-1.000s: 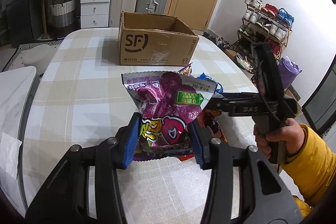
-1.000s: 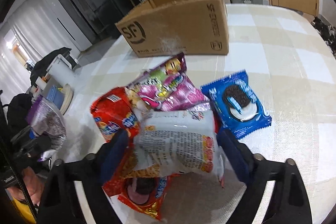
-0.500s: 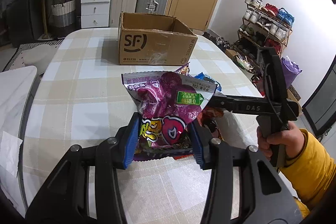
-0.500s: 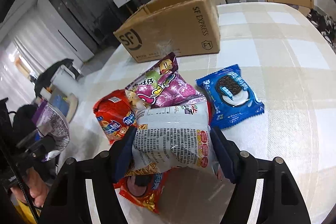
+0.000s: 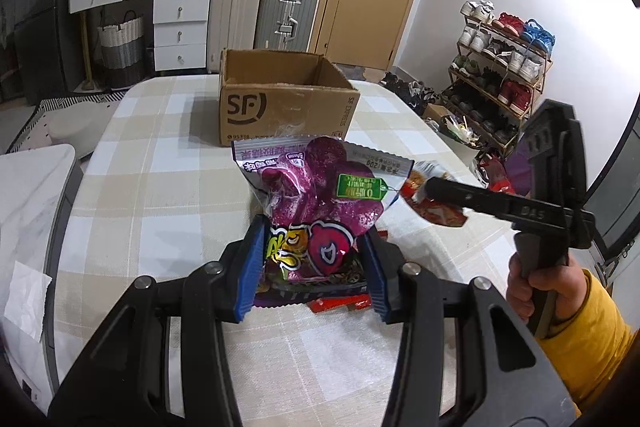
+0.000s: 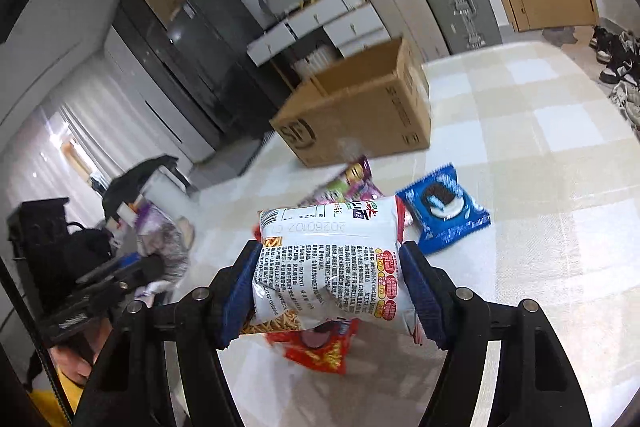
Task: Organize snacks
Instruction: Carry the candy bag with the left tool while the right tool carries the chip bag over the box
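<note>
My left gripper (image 5: 316, 267) is shut on a purple snack bag (image 5: 316, 187) and holds it upright above the checked table (image 5: 160, 187). Behind it stands an open cardboard box (image 5: 280, 107). In the right wrist view, my right gripper (image 6: 330, 291) is shut on a white snack bag (image 6: 332, 251), its blue pads pressing both sides, and the bag is lifted clear of the pile. Below it lie a red packet (image 6: 320, 351), a blue cookie pack (image 6: 444, 211) and a purple-green packet (image 6: 348, 183). The box (image 6: 360, 115) sits beyond them.
A hand in a yellow sleeve (image 5: 548, 291) holds the right gripper's handle at the table's right side. A white surface (image 5: 28, 195) adjoins the table on the left. Suitcases (image 5: 288, 11) and drawers (image 5: 180, 31) stand behind the table, and a shoe rack (image 5: 504, 67) to its right.
The right gripper's jaws closed on the white snack bag and lifted it off the pile, tilting upward. The left gripper rose slightly with the purple bag still held.
</note>
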A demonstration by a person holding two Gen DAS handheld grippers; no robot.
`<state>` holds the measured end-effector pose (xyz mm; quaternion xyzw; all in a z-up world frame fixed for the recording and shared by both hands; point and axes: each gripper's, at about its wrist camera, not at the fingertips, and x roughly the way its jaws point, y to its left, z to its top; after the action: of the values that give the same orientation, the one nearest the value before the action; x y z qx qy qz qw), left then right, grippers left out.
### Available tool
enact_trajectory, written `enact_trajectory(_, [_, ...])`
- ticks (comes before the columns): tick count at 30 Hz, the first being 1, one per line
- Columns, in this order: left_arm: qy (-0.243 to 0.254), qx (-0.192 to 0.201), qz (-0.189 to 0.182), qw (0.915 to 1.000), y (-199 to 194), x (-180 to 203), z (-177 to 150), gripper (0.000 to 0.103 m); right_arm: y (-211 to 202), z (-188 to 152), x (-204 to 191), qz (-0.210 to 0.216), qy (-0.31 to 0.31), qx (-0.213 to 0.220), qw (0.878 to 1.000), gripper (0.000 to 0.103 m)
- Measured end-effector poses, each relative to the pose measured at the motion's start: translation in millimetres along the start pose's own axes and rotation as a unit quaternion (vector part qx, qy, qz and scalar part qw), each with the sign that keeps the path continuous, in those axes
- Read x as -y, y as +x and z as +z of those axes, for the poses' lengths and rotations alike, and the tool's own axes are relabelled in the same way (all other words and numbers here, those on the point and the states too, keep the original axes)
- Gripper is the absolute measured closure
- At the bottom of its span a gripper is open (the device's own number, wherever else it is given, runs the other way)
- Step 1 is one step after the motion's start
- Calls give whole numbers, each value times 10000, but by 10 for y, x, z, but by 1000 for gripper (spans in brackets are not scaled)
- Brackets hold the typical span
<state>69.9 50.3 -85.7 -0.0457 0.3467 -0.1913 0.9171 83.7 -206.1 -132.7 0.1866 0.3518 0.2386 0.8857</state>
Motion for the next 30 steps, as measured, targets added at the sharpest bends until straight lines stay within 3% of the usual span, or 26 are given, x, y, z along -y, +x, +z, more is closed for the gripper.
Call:
enact_trajectory(19, [-136,384,87,9991,-576,253,316,61,-958,400,-846,368,-835,1059,9902,32])
enact_trajectory(30, [-397,635,-125,9971,-701,200,401,61,-665,456,-631,345,-548,885,9940,32])
